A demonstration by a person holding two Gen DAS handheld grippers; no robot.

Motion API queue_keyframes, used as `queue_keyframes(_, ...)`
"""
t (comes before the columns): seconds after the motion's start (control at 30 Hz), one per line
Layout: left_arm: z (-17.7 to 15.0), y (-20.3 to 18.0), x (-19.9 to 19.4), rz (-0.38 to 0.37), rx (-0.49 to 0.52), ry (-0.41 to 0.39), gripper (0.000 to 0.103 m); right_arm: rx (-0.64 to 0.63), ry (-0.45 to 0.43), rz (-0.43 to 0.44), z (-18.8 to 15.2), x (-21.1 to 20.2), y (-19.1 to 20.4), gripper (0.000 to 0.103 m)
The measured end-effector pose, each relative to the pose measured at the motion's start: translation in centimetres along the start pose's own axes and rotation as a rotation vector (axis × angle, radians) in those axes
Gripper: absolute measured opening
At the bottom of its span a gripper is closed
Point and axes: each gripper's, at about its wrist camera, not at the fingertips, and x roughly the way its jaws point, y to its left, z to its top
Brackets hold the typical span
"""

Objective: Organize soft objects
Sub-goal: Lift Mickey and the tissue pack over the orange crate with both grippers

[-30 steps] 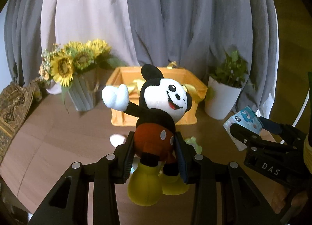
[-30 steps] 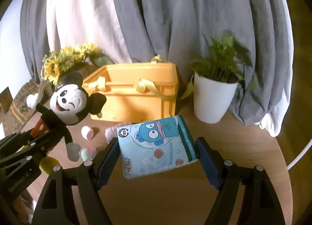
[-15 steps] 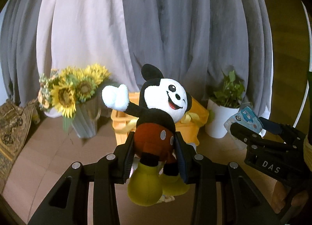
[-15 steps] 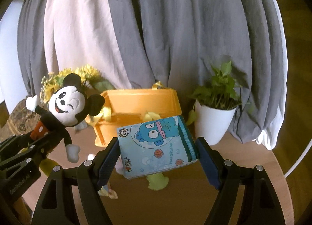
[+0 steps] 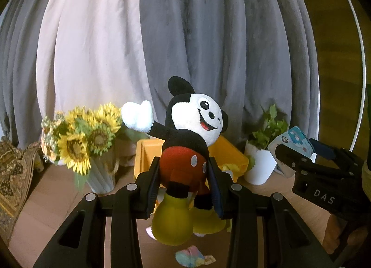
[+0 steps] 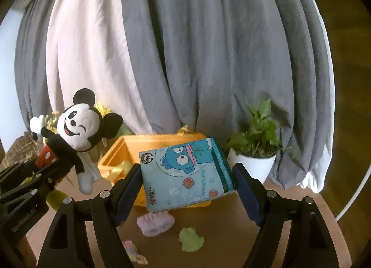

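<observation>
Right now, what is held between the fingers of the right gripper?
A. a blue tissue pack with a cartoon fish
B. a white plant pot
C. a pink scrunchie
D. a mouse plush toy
A: in the right wrist view the right gripper is shut on the blue tissue pack; the mouse plush toy sits in the left gripper.

Mouse plush (image 5: pixel 185 142) hides most of the yellow bin (image 5: pixel 229 154) in left wrist view. Tissue pack (image 6: pixel 185 172) covers bin's front wall in right wrist view. Pack's small print too small to read. Sunflowers (image 6: pixel 102 108) mostly behind plush's head. Pastel bits (image 5: pixel 192 256) near bottom edge unidentifiable.
</observation>
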Motion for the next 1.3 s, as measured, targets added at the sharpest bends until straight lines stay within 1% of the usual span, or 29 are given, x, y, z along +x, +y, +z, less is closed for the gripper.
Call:
queue_keyframes(0.27, 1.7, 1.1, 1.1, 0.001, 0.016, -0.045, 0.038, 0.007, -0.056, -0.007, 1.8, 0.5, 0.9, 0.079)
queue_keyframes(0.5, 2.8, 2.1, 3.1, 0.002, 0.031, -0.058, 0.038, 0.003, -0.083, -0.014, 3.2, 2.3, 1.6, 0.079)
queue_keyframes(0.87, 4.1, 3.2, 6.9, 0.003, 0.074, -0.059, 0.038, 0.010, -0.067, -0.020, 4.5, 6.1, 2.2, 0.079)
queue_keyframes(1.03, 4.4, 3.6, 9.5, 0.003, 0.092, -0.042, 0.038, 0.010, -0.049, -0.014, 4.9, 8.5, 2.4, 0.079)
queue_keyframes(1.3, 4.1, 4.1, 13.9, 0.000, 0.122, -0.001, 0.038, 0.001, -0.006, -0.008, 5.2, 12.9, 2.3, 0.079)
